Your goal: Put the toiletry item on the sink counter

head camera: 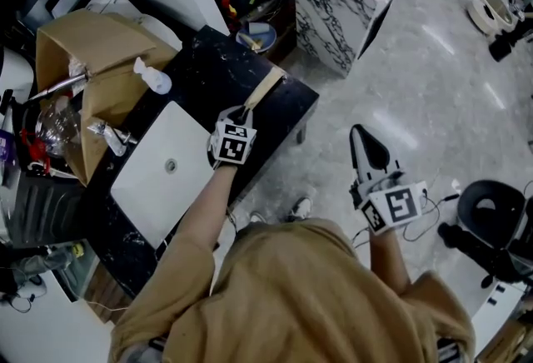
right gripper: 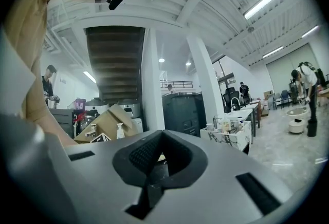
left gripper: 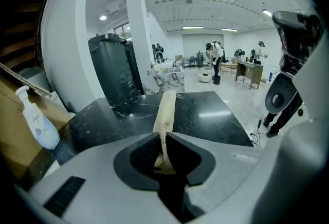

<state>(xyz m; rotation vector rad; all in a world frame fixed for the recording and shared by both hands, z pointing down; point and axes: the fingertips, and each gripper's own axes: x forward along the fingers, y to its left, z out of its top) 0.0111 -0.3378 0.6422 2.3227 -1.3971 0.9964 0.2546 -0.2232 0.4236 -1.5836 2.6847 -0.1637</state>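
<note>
Beige plastic, thin-walled and soft by the look of it, is being assumed for the toiletry tube (left gripper: 167, 107). It is being judged light and likely to buckle if squeezed mid-body. What appears to be its flat crimped end is being pinched between the fingers of the left gripper (left gripper: 164, 134), which are nearly closed on it. Its far end is being held low over, perhaps on, the black marble surface (left gripper: 211, 115). The crimp is being judged the firmest hold. The right gripper (right gripper: 161, 134) is being held aside, fingers together, empty.
</note>
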